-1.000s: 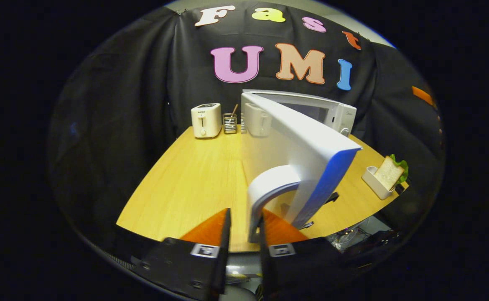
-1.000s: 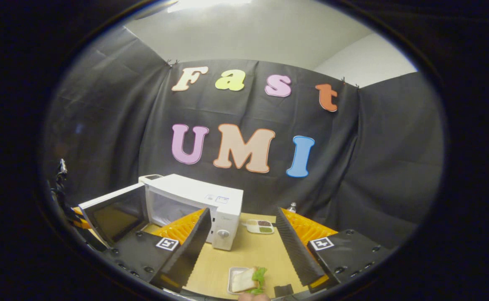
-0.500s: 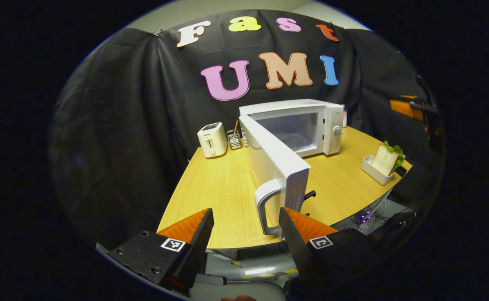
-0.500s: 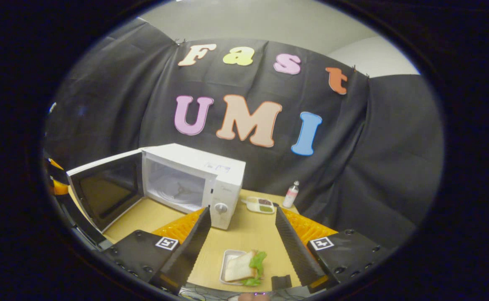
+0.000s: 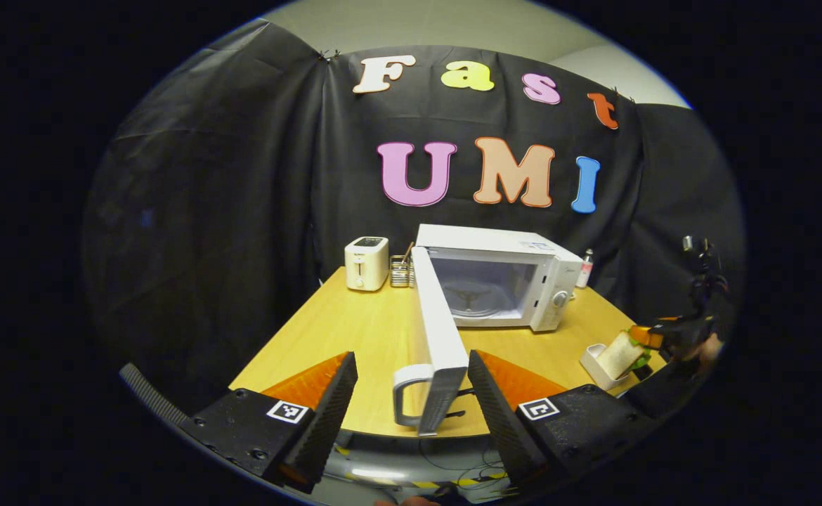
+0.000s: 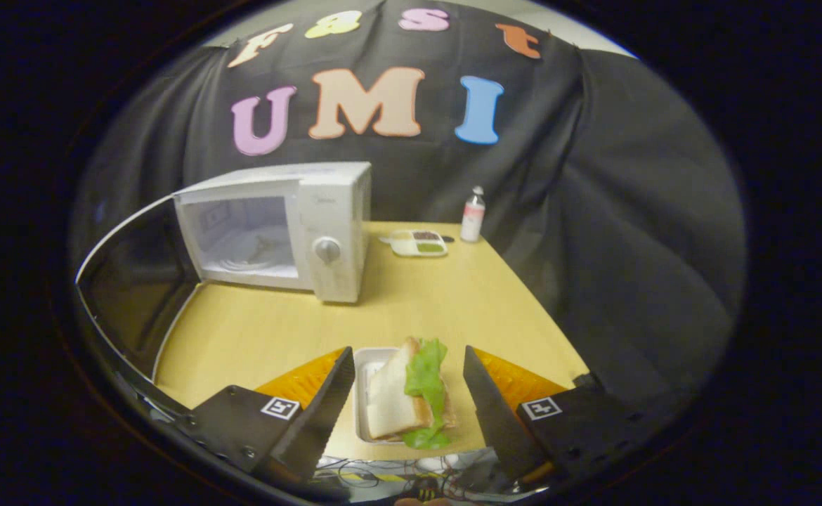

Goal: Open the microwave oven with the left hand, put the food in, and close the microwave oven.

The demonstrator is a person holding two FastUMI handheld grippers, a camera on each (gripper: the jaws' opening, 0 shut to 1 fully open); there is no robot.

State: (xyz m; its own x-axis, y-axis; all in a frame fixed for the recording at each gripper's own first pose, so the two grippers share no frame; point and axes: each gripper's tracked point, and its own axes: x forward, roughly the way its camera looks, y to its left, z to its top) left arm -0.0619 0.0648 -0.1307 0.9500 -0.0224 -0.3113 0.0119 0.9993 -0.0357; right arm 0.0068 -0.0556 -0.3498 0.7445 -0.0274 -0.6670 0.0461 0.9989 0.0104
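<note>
Left gripper [image 5: 411, 393] is spread wide on my end, nothing between the fingers, hanging off the near edge of the table [image 5: 341, 330]. Microwave [image 5: 502, 284] sits ahead and slightly right of it, cavity exposed. Door [image 5: 435, 337] is swung fully out toward me, its edge and handle [image 5: 405, 393] just ahead between the fingers, not touched. Right gripper [image 6: 407, 393] is spread too, fingers either side of the sandwich [image 6: 407, 390] with gaps showing, no contact I can see. Sandwich stands in a white tray [image 6: 363, 365] at the table's near edge. Toaster [image 5: 367, 263] far ahead-left of my left gripper. Bottle [image 6: 473, 214] and small dish [image 6: 418, 243] far ahead of the right one.
</note>
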